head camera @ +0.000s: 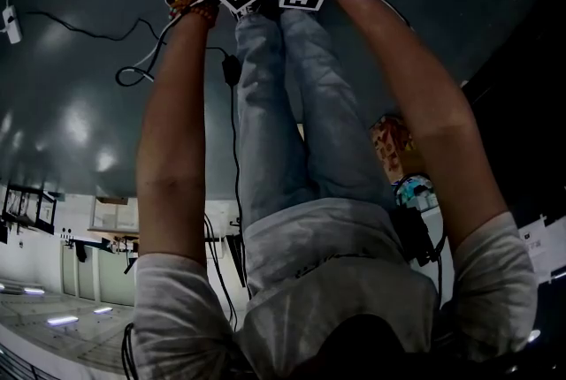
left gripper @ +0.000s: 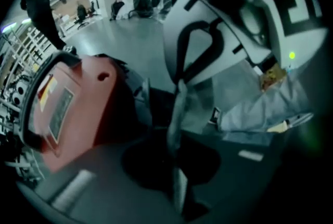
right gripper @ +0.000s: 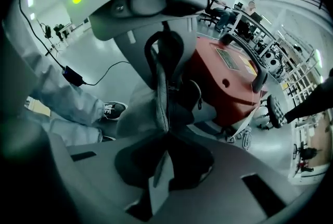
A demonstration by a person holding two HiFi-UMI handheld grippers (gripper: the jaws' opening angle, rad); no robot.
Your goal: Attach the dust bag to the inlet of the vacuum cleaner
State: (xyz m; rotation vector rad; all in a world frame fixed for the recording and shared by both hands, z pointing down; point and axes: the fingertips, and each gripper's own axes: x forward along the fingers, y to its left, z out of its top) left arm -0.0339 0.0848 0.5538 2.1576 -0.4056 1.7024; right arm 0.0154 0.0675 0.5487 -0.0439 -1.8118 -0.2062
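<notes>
A: How are the grippers?
B: The left gripper (left gripper: 176,132) and right gripper (right gripper: 162,132) each pinch the bag's (right gripper: 159,87) thin edge, jaws pressed together on it.
A: Where's the bag?
B: Between them, near the red vacuum (left gripper: 67,108).

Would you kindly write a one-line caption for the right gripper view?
Right gripper and left gripper both pinch the grey dust bag edge, red vacuum cleaner behind.

Arms outstretched, left tongs (left gripper: 177,113), right tongs (right gripper: 162,116) adjacent, both clamped
</notes>
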